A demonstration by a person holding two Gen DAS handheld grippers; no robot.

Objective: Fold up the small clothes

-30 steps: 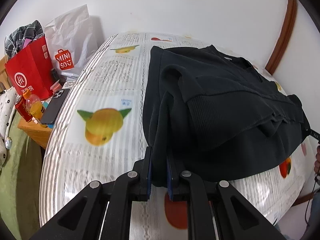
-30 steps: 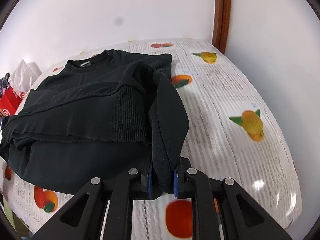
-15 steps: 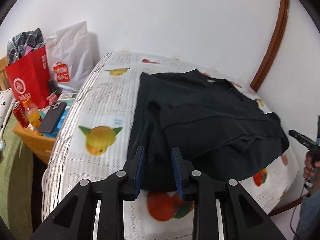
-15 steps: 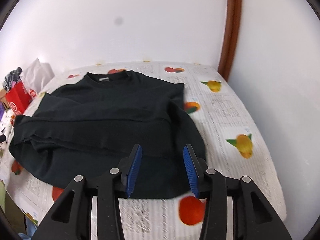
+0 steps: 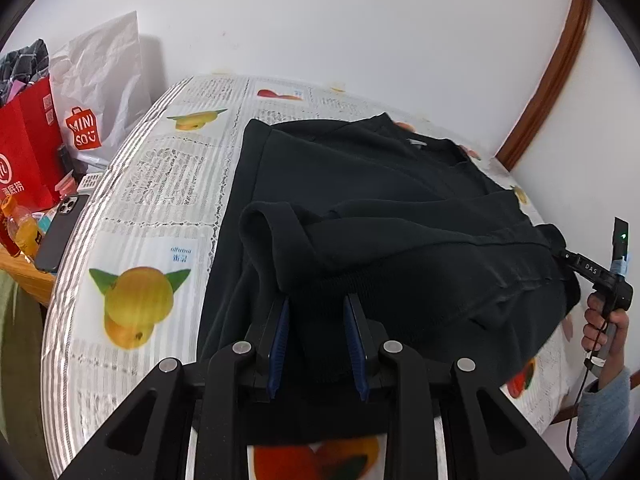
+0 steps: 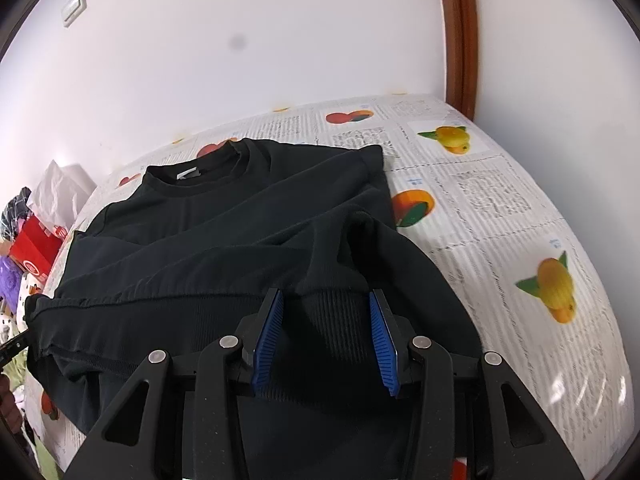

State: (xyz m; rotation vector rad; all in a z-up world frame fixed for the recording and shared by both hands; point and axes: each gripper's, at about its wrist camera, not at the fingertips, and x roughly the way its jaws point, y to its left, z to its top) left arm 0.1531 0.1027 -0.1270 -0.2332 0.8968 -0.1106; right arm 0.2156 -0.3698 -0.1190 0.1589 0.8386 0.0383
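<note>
Lying folded on the desk [image 5: 152, 208], the black sweater [image 5: 400, 216] leaves open cloth either side. Left claw [image 5: 316, 340] and right claw [image 6: 326, 336] gape wide over its ribbed hem, gripping nothing.

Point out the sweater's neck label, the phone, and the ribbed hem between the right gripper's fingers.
neck label [image 6: 187, 173], right wrist view, on the white tag inside the collar.
phone [image 5: 60, 232], left wrist view, on its dark back.
ribbed hem [image 6: 332, 312], right wrist view, on the ribbing between the open fingers.
</note>
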